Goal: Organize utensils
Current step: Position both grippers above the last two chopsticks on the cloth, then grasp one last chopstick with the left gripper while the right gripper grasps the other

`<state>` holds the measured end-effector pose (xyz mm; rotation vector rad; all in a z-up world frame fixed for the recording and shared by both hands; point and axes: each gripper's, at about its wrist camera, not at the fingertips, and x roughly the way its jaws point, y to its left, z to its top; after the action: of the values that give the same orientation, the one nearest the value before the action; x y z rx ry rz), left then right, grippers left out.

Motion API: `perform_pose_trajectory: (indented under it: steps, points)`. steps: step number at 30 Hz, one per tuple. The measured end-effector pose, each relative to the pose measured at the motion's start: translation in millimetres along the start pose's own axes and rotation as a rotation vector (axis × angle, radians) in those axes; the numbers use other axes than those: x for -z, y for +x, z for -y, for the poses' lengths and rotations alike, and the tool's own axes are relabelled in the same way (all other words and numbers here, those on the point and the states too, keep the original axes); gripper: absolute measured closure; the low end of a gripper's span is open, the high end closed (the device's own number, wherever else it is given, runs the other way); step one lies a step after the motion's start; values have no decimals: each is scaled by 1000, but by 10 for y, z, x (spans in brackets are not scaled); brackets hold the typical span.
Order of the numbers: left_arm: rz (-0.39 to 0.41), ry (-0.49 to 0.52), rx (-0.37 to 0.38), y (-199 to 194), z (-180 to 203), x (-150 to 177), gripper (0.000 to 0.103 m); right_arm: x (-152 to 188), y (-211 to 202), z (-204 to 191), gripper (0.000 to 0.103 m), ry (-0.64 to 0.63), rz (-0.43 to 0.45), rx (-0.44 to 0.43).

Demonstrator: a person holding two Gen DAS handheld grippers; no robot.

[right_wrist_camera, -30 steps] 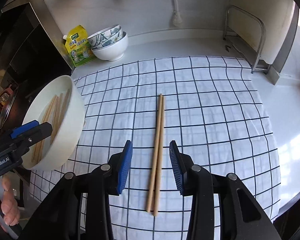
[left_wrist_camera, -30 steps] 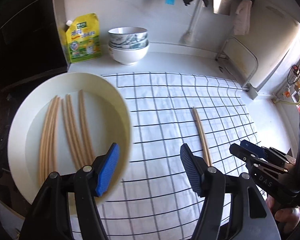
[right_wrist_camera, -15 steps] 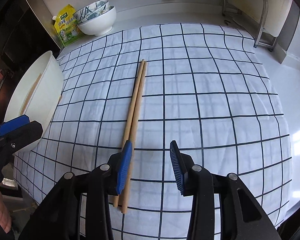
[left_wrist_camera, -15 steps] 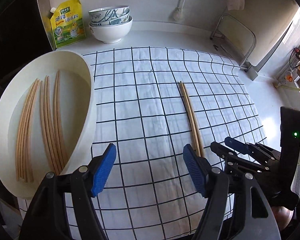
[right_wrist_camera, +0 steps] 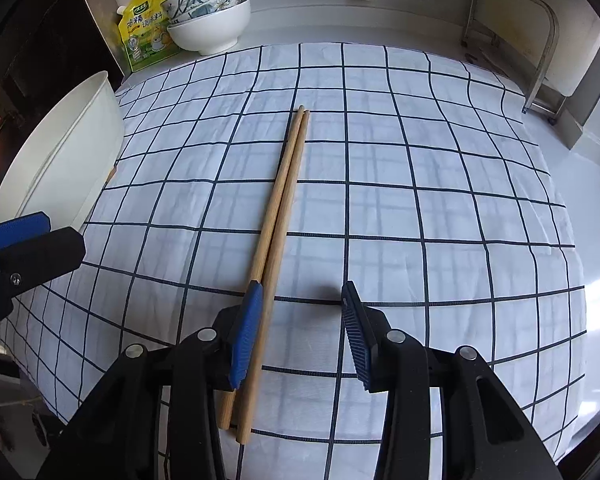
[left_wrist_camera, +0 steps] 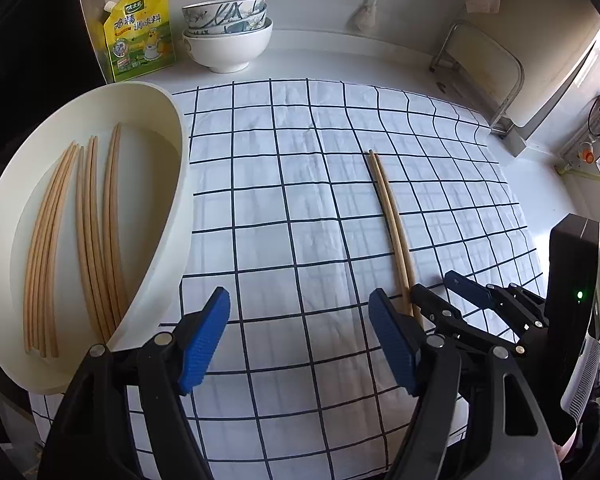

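A pair of wooden chopsticks (right_wrist_camera: 284, 200) lies side by side on the checked cloth (right_wrist_camera: 420, 184), also seen in the left wrist view as chopsticks (left_wrist_camera: 392, 216). My right gripper (right_wrist_camera: 302, 292) is open low over their near end. Its left pad sits on the outer stick and the right pad stands well clear. A white oval dish (left_wrist_camera: 168, 184) at the cloth's left edge holds several more chopsticks (left_wrist_camera: 88, 232). My left gripper (left_wrist_camera: 298, 304) hovers over bare cloth just right of the dish, its jaws opening with nothing between them. The right gripper (left_wrist_camera: 452, 292) shows beside it.
Stacked bowls (left_wrist_camera: 228, 36) and a yellow seasoning pouch (left_wrist_camera: 140, 32) stand at the back left. A metal rack (left_wrist_camera: 480, 64) stands at the back right. Dark stove area lies left of the dish. White counter surrounds the cloth.
My right gripper has come down over the near end of the loose chopsticks. The left gripper's jaws have widened, and the dish now lies further left of them.
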<state>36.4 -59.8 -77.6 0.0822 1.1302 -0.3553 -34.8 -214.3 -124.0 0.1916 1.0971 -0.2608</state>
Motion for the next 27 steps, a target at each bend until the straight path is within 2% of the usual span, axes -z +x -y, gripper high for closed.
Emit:
perform_pose_trajectory:
  steps: [6, 10, 13, 27]
  points:
    - [10, -15, -3, 0, -10, -28, 30, 8, 6, -46, 66, -40, 10, 11]
    - [8, -25, -7, 25, 22, -31, 27, 21, 15, -74, 89, -77, -2, 4]
    - [2, -28, 1, 65, 77, -23, 26, 4, 21, -28, 96, -72, 0, -9]
    - [-32, 28, 1, 592, 552, -57, 25, 94, -101, 754, 96, 46, 22, 39]
